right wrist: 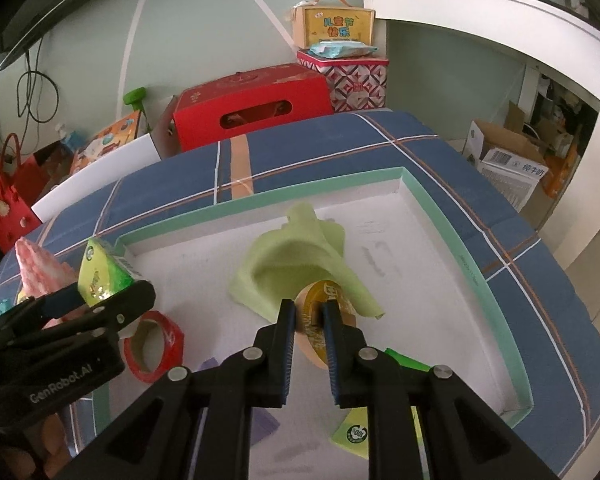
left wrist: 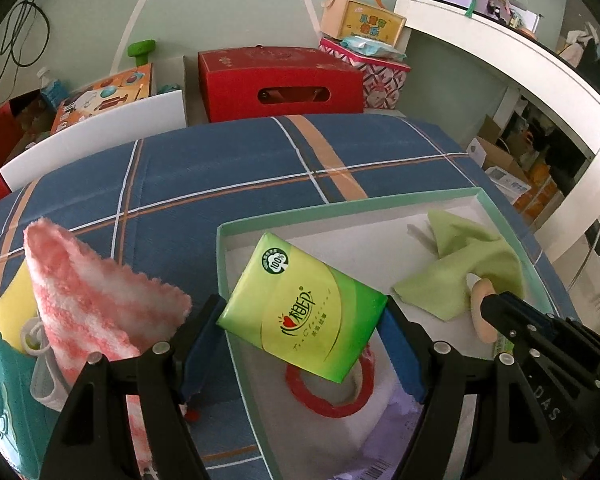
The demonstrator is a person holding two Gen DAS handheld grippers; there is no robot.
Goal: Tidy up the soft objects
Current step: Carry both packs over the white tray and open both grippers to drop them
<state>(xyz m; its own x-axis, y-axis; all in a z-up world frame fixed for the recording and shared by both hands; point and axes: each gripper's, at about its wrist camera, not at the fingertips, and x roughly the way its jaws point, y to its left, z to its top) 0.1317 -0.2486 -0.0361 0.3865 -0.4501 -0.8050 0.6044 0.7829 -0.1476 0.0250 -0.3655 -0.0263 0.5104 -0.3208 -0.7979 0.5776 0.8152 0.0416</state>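
Clamped between the left gripper [left wrist: 302, 326] fingers, a glossy green tissue packet [left wrist: 304, 308] hangs above the shallow green-rimmed white box [left wrist: 236, 228] for dropping in, while the right gripper [right wrist: 310, 316] fingers pinch a round tan-and-gold disc [right wrist: 320, 300] atop the pale green cloth [right wrist: 300, 252]

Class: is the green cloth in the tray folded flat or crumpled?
Crumpled. The green cloth lies bunched in raised, uneven folds on the tray floor.
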